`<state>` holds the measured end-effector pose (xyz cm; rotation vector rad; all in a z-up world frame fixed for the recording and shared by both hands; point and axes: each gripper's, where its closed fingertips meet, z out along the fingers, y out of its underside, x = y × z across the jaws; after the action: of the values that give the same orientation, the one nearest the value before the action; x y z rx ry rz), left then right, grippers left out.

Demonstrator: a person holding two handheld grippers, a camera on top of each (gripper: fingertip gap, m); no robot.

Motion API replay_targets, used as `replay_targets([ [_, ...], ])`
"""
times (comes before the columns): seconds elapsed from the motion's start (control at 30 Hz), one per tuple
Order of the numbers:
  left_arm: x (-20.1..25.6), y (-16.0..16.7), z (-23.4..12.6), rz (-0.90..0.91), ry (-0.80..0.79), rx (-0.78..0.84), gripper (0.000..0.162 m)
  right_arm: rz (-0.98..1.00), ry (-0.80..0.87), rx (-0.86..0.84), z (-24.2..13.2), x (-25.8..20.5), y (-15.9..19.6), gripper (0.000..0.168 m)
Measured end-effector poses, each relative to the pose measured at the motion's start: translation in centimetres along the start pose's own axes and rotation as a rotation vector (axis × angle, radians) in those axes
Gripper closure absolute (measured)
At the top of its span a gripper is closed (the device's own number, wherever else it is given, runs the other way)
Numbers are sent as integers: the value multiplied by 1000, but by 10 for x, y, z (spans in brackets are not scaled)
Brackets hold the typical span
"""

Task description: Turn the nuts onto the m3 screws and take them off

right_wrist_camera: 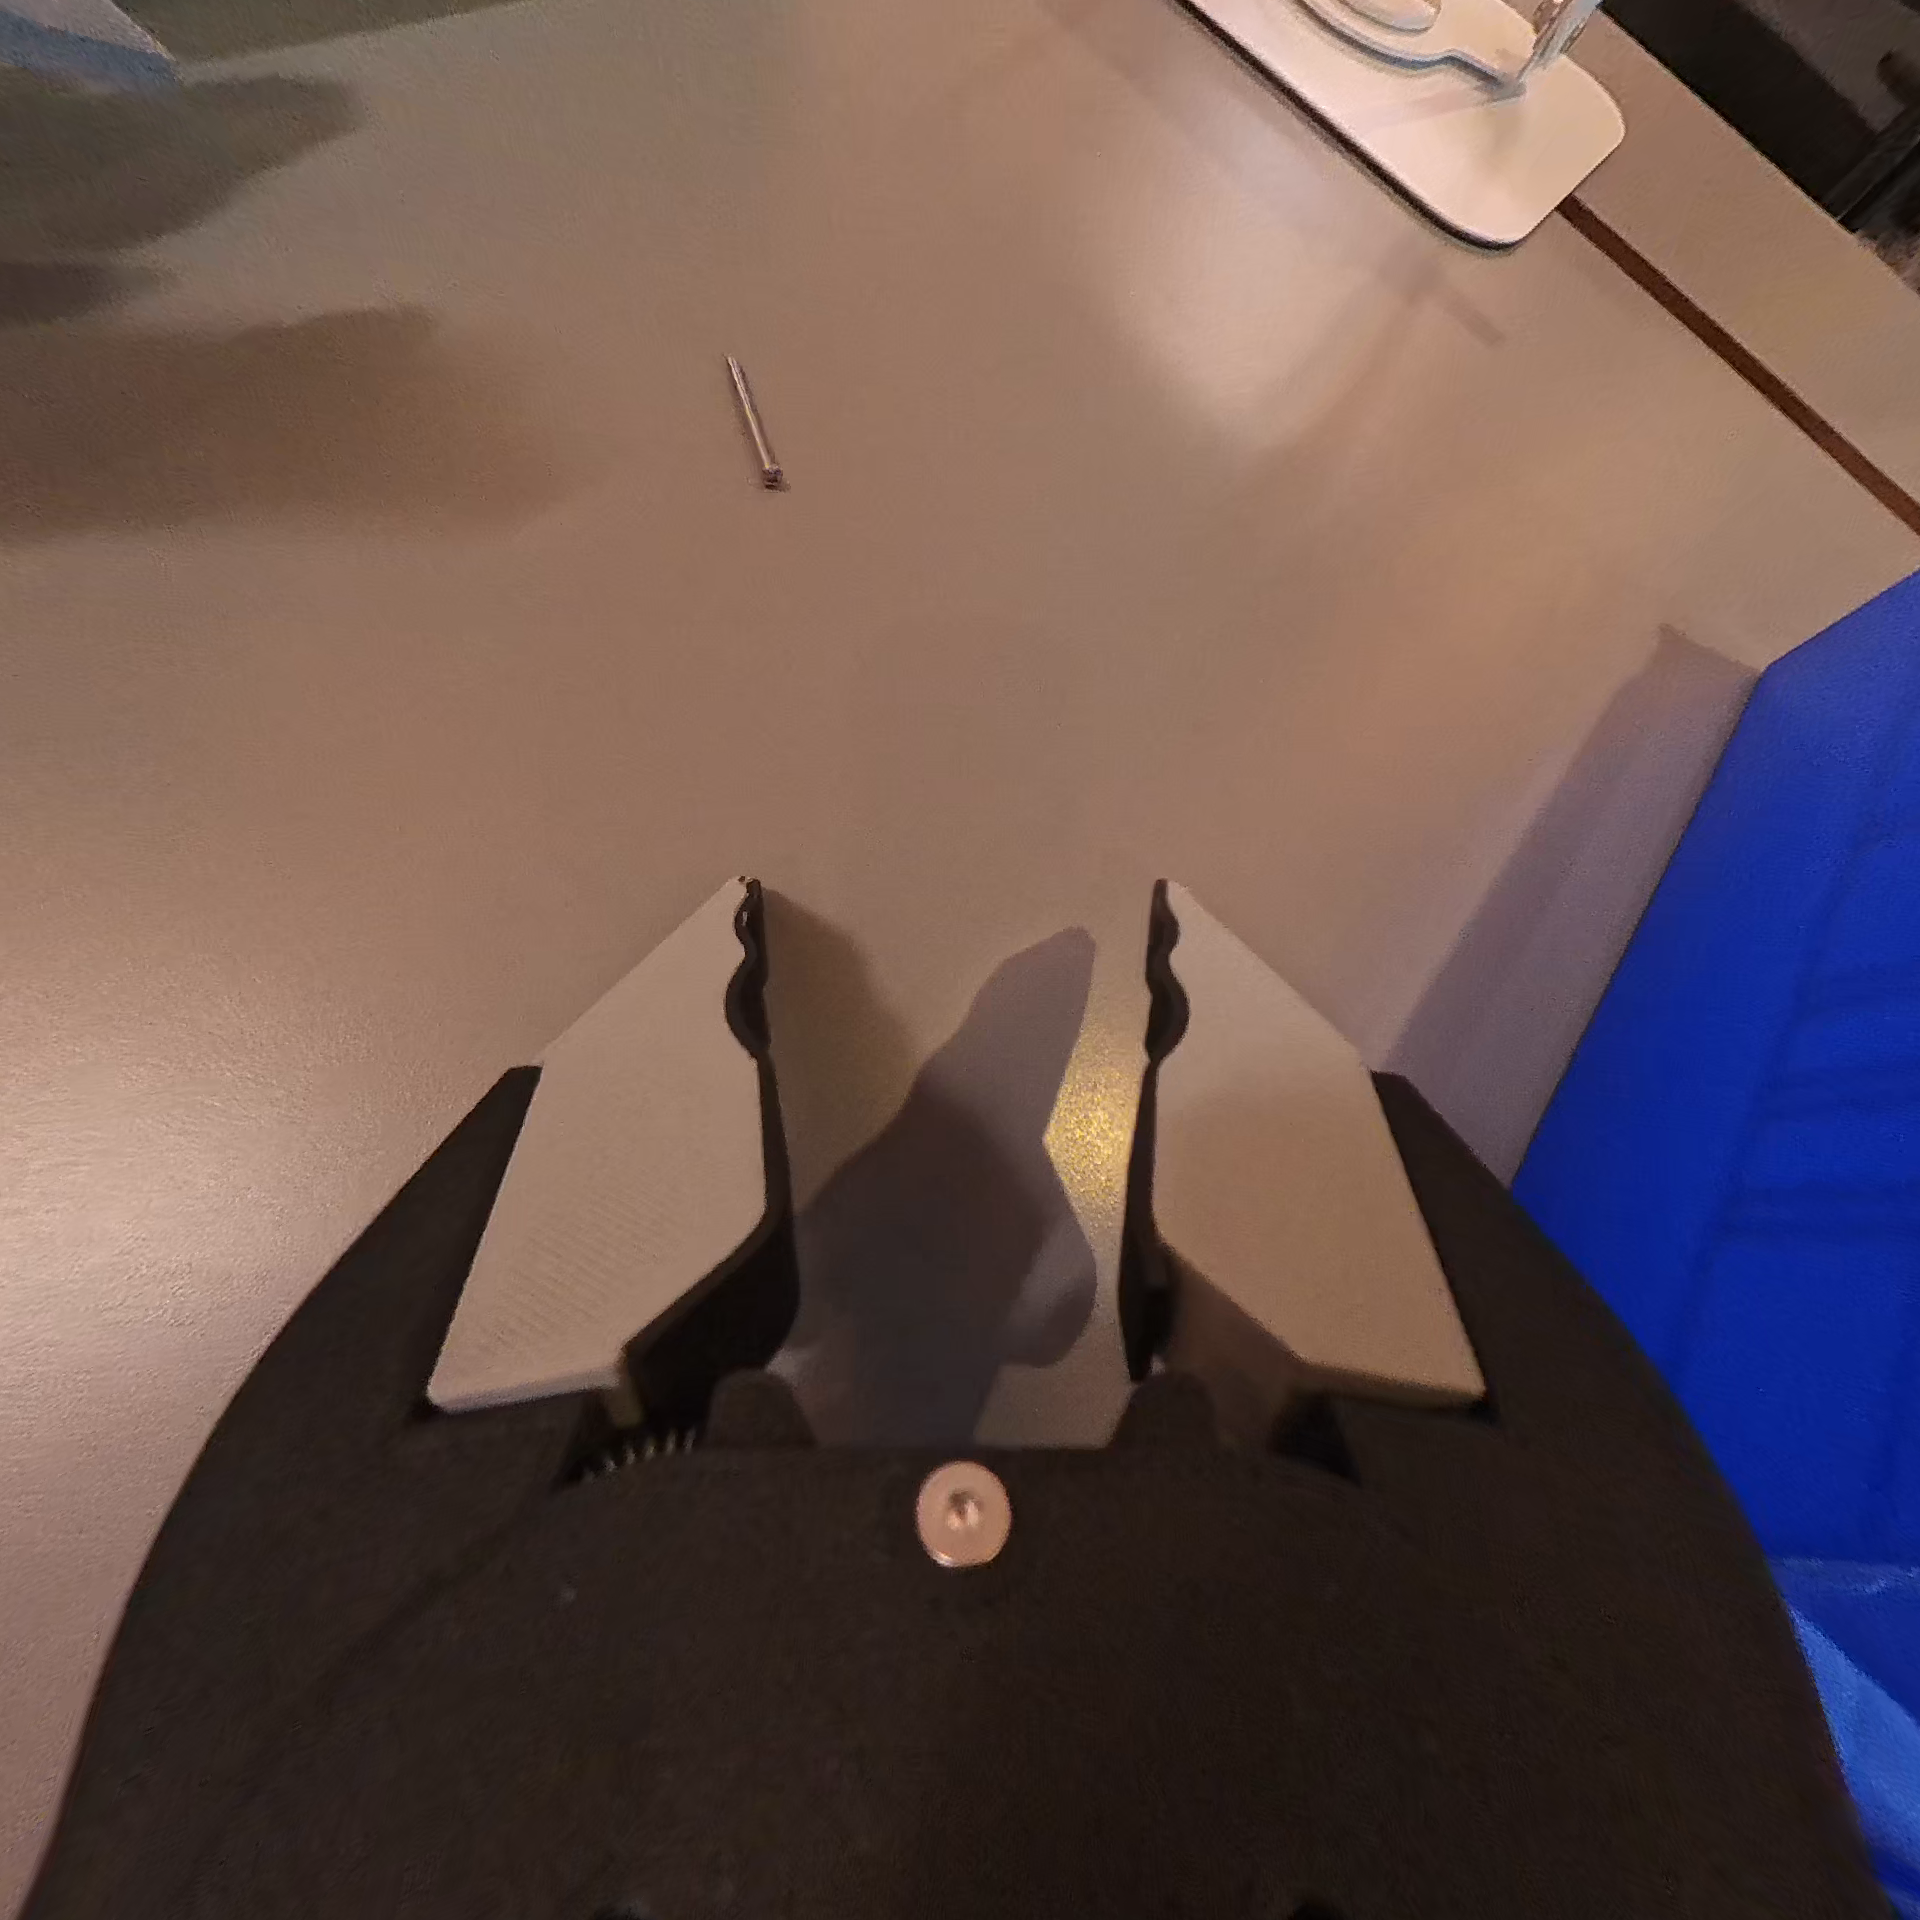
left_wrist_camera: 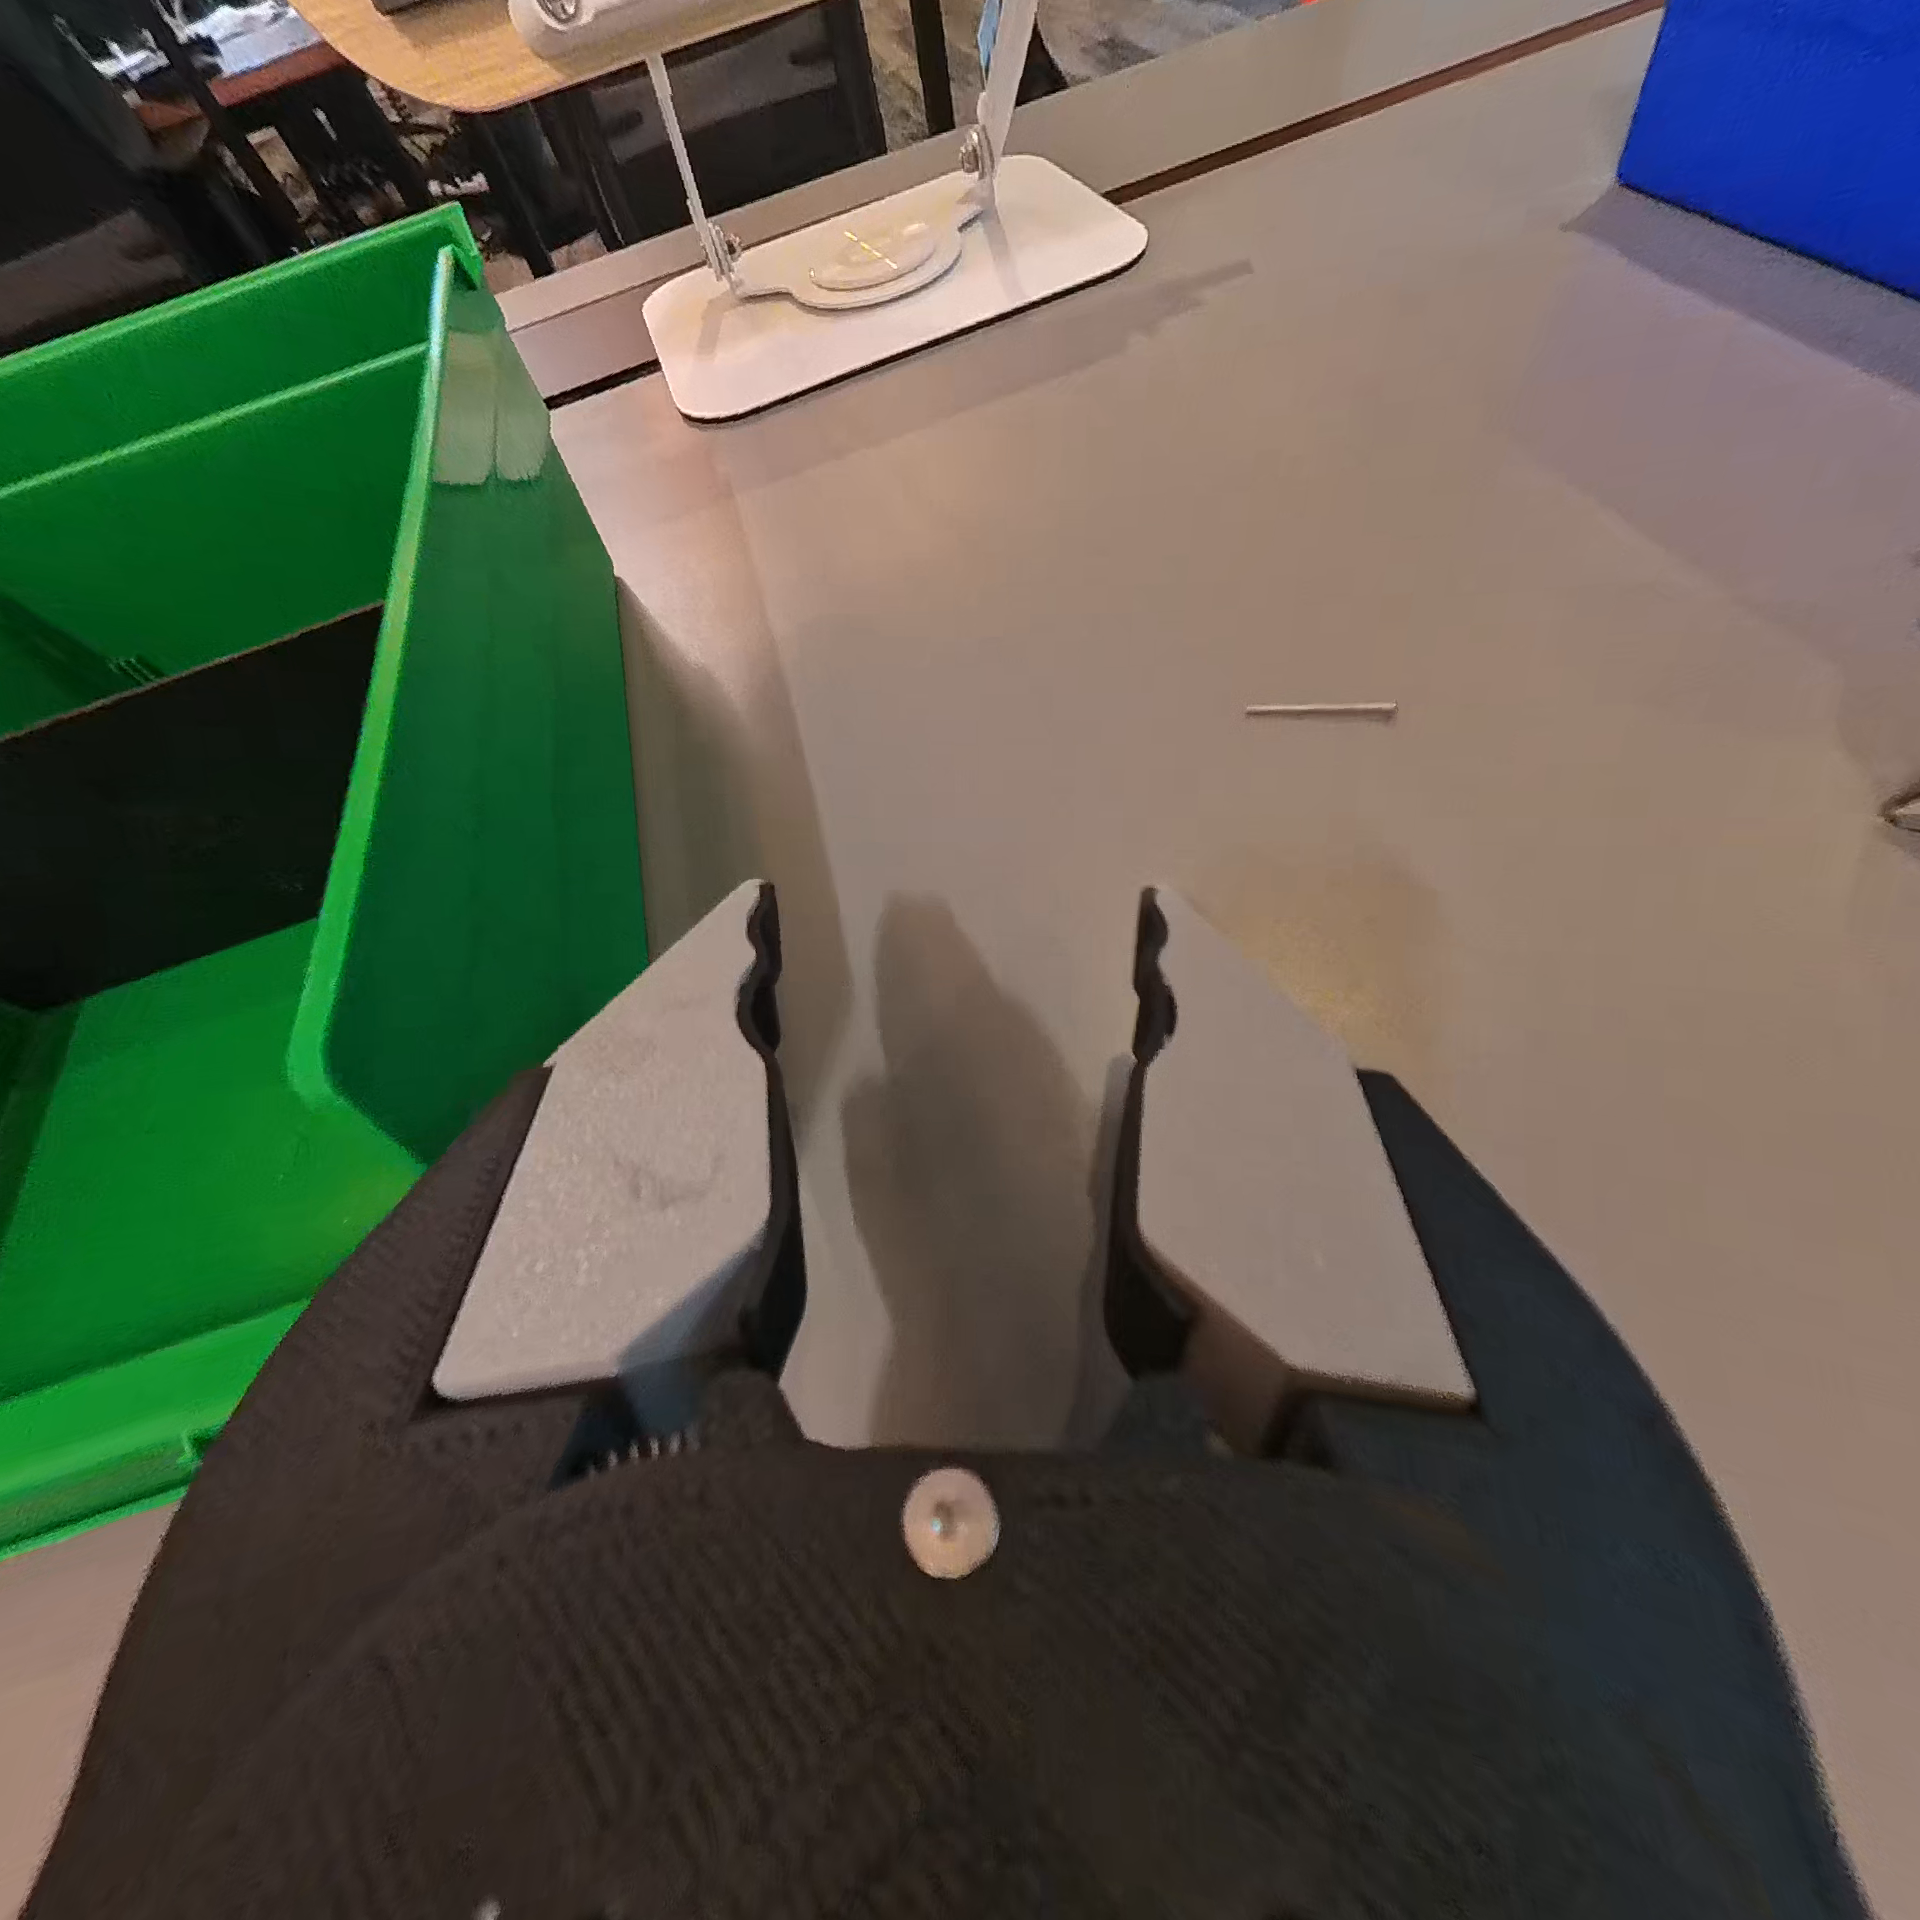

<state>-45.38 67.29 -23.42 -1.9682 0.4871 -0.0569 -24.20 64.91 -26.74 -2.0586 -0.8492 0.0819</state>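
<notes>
Steel screw (right_wrist_camera: pixel 754 420) lies bare at your 11 o'clock; both grippers spread, empty; no nut threaded yet.

Warm, fairly dim indoor light with wide-angle warping in both wrist views.

The table (left_wrist_camera: pixel 1351 540) takes a soft, pinkish-brown sheen, brightest in a pale glare patch toward the white stand base (right_wrist_camera: pixel 1455 135) in the right wrist view. Both pairs of jaws cast soft dark shadows forward on the table. The green bin (left_wrist_camera: pixel 312 727) shows a thin glossy highlight on its corner. Straight edges bow outward; the upper-left corner of the right wrist view is smeared with blur, and the blue box (right_wrist_camera: pixel 1766 1039) looks soft.
</notes>
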Motion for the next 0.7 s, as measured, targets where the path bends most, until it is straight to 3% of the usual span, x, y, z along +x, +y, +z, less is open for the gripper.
replay_targets([
  [0.07,5,3,1,12,14,-25,88,-31,71,9,-2,4,-2,90],
  [0.2,18,12,6,81,48,-95,84,-147,250,39,-8,12,-7,99],
  [0.27,29,23,11,128,106,-173,92,-189,288,6,-6,13,-4,127],
  [0.33,36,26,13,136,155,-191,114,-213,209,-37,1,3,2,164],
  [0.37,36,24,13,138,166,-183,118,-207,184,-53,3,2,4,168],
  [0.47,26,6,17,113,144,-84,110,-164,119,-49,6,1,3,168],
  [0.57,22,9,29,79,157,-133,84,-135,0,-37,7,-7,2,168],
  [0.7,14,12,37,49,149,-171,83,-71,-67,-18,11,-7,-4,157],
])
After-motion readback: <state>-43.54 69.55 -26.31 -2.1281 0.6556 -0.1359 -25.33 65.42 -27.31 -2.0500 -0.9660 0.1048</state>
